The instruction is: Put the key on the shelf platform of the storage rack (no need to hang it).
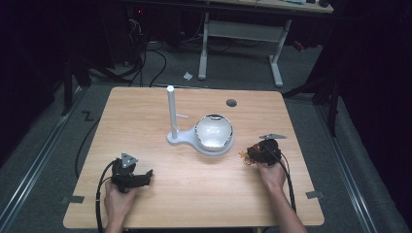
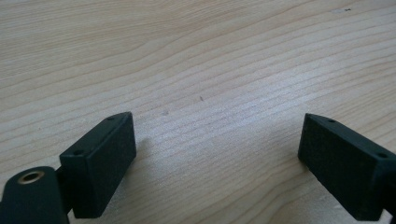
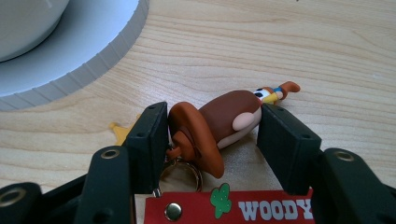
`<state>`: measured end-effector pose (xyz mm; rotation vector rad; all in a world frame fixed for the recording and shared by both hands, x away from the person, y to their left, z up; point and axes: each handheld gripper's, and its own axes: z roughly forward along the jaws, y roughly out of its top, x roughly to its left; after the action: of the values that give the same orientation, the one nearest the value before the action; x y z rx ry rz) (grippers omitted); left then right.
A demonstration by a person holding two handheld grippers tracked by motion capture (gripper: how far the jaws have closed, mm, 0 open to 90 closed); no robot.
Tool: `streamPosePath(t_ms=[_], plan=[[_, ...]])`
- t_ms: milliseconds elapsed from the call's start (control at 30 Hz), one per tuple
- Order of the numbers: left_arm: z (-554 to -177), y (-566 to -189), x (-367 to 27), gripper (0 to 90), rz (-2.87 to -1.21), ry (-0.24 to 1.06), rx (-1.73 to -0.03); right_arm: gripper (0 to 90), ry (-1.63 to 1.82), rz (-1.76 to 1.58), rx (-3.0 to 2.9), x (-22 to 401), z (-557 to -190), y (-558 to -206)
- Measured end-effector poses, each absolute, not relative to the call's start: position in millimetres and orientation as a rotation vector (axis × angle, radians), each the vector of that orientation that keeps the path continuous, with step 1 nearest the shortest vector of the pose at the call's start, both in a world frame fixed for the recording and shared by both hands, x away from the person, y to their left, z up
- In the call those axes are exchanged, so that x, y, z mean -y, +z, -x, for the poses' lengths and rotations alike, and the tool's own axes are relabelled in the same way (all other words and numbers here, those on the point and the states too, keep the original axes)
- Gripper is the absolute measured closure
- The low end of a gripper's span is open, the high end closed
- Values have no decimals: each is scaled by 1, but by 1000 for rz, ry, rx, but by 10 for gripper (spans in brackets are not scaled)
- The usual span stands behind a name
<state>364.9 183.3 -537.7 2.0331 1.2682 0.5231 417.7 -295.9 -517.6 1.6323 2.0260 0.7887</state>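
High view: two hand-held tools sat low on a wooden counter [image 1: 145, 126], with a white stand in the middle.

The left tool [image 1: 145, 175] rested near the front left, jaws spread wide with just bare wood between them in the left gripper view, gripping nothing. The right tool [image 3: 212, 128] was over on the right, just beside the stand's round base [image 3: 93, 60]. Its jaws sat either side of a little cowboy figure keychain [image 3: 219, 123], brown hat and all, lying on the counter; they looked to be touching it on both sides. A metal ring [image 3: 180, 172] and a red tag [image 3: 233, 207] reading WOODY hung off it. The stand had an upright post [image 1: 171, 109] and a white bowl [image 1: 213, 131] on its base.
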Motion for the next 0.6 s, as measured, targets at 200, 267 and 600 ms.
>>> streamPosePath(t_ms=[200, 267, 600], plan=[[-365, -538, -183, 116, -2034, 521, -1268, 446, 800, -1584, -2030, 297, -413, -519], [-365, -538, -183, 116, -2034, 521, -1268, 447, 817, -1570, -2026, 299, -410, -520], [-365, -538, -183, 116, -2033, 523, -1268, 448, 913, -1523, -2018, 304, -401, -510]])
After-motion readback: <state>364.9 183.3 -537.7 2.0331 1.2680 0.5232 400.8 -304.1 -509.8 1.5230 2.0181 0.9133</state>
